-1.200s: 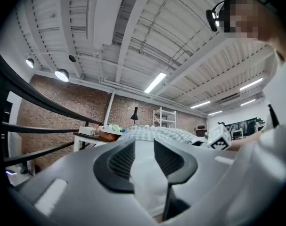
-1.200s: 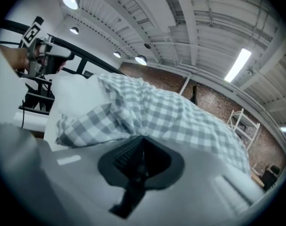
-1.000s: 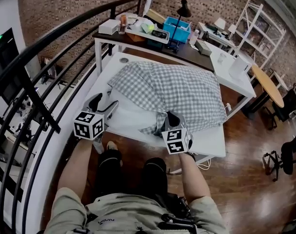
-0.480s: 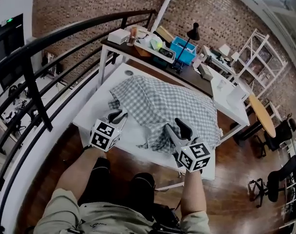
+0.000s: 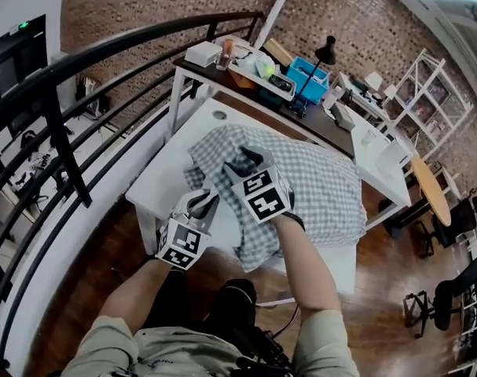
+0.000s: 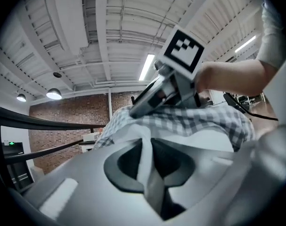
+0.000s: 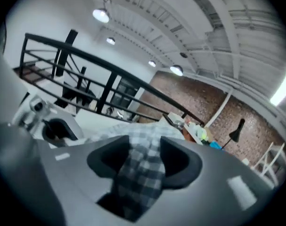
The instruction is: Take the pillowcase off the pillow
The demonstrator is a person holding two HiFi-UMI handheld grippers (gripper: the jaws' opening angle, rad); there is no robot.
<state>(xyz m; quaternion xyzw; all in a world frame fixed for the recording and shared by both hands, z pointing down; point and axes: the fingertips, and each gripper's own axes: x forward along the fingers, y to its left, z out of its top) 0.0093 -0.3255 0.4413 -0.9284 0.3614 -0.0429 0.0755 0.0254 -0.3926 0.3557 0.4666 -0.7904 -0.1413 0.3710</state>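
A pillow in a grey-and-white checked pillowcase (image 5: pixel 321 187) lies on the white table (image 5: pixel 163 183). My left gripper (image 5: pixel 204 203) is at the pillow's near left corner. In the left gripper view its jaws (image 6: pixel 145 149) are closing, and they pinch a strip of white fabric (image 6: pixel 143 161) that sticks out from under the checked cloth (image 6: pixel 204 124). My right gripper (image 5: pixel 242 163) hovers over the pillow's left part. Its jaws (image 7: pixel 143 159) are opening, with checked cloth (image 7: pixel 140 175) showing between them. The right gripper's body (image 6: pixel 173 79) fills the upper middle of the left gripper view.
A black railing (image 5: pixel 104 53) curves along the left. Behind the table stands a dark desk (image 5: pixel 222 77) with a blue bin (image 5: pixel 309 81), a black lamp (image 5: pixel 326 52) and a white box (image 5: pixel 203 53). Another white table (image 5: pixel 379 151) and shelving (image 5: pixel 442 85) are at the right, over wooden floor.
The right gripper left the pillowcase's near edge, opened, and moved up and left over the pillow. The left gripper went from wide open to pinching white fabric at the near left corner.
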